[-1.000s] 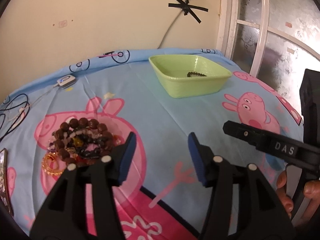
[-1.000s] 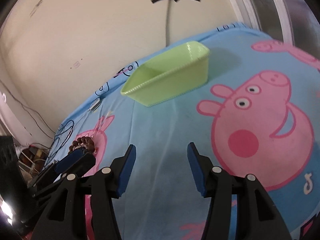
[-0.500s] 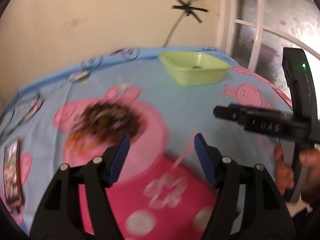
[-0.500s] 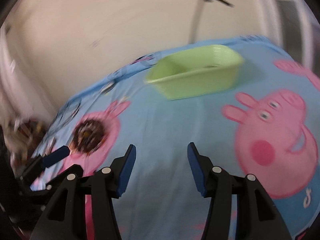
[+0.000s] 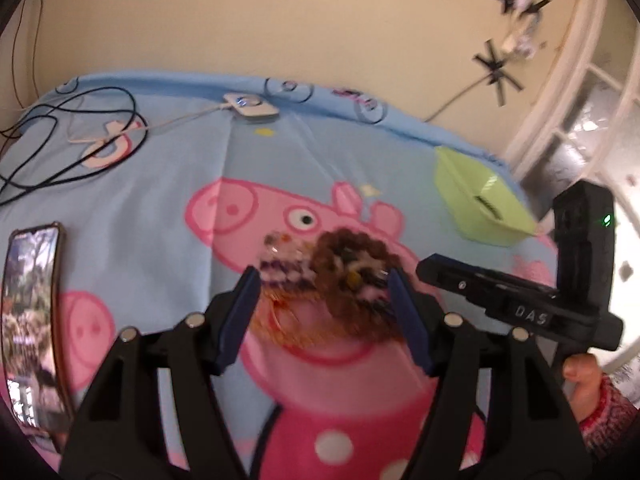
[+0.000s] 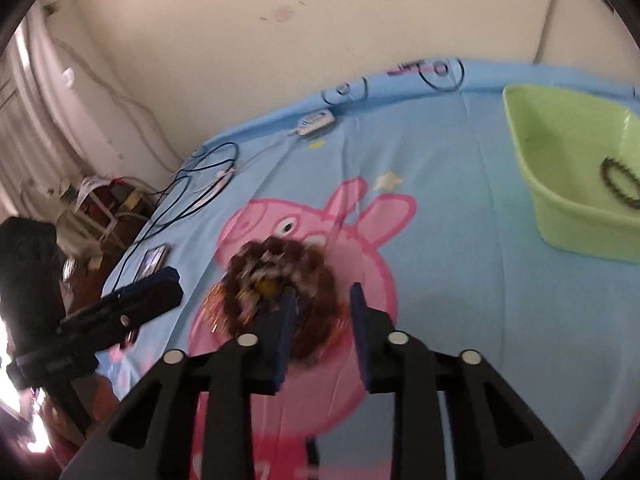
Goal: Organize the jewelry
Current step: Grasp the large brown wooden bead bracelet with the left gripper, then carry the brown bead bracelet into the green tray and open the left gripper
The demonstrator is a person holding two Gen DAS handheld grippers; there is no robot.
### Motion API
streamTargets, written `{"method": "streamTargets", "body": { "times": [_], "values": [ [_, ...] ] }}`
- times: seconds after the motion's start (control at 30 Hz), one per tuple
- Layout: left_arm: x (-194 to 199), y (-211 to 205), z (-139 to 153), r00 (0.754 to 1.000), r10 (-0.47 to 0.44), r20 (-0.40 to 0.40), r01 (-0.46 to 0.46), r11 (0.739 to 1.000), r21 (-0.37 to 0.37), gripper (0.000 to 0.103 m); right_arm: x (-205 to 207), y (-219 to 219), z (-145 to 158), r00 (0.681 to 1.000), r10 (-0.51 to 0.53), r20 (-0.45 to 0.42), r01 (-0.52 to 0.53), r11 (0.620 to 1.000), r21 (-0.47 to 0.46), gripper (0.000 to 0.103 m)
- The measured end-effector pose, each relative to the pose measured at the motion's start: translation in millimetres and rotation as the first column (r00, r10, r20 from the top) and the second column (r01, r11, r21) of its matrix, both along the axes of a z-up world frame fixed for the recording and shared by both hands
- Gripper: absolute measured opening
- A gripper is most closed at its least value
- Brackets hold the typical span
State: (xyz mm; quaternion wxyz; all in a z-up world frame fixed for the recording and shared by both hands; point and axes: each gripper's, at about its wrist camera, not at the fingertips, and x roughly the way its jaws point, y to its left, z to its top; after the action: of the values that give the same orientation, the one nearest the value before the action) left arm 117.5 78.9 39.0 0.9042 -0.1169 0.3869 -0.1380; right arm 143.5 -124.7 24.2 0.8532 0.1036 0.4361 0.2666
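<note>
Both grippers now moved from open cloth up to bracelet pile (image 5: 340, 256). Your left gripper (image 5: 322, 280), jaws just been widening, is straddling pile, unclamped. Your right gripper (image 6: 320, 300) is hovering narrower, gap showing, pile's near edge between pads. Green tray (image 6: 560, 208) sitting well apart.

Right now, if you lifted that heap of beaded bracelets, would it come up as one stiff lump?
Probably not: the beaded bracelets look like separate strung loops, so they'd likely droop and dangle. Heaped together, one may drag tangled neighbours along. Round beads could slip or roll on the cloth.
</note>
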Motion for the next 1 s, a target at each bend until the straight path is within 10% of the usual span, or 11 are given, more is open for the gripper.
{"method": "streamTargets", "body": {
  "times": [0.17,0.47,0.8,1.0],
  "values": [
    [14,-11,-25,0.997,-0.030,-0.072,0.030,1.000,-0.001,0.014,24,21,-15,0.996,0.074,-0.052,-0.075,0.997,-0.021,0.000],
    [-46,-46,5,0.989,-0.125,0.085,0.130,0.990,-0.058,0.014,-66,-29,25,0.979,-0.026,0.202,0.020,0.999,0.032,0.000],
    [-42,-180,-31,0.925,-0.371,-0.079,0.373,0.928,0.013,0.014,-120,-136,-2,0.945,-0.290,0.150,0.299,0.953,-0.043,0.000],
    [-45,-180,-23,0.941,-0.335,-0.054,0.337,0.940,0.050,0.052,-131,-166,-11,0.918,-0.365,0.154,0.374,0.927,-0.034,0.012]
  ]
}}
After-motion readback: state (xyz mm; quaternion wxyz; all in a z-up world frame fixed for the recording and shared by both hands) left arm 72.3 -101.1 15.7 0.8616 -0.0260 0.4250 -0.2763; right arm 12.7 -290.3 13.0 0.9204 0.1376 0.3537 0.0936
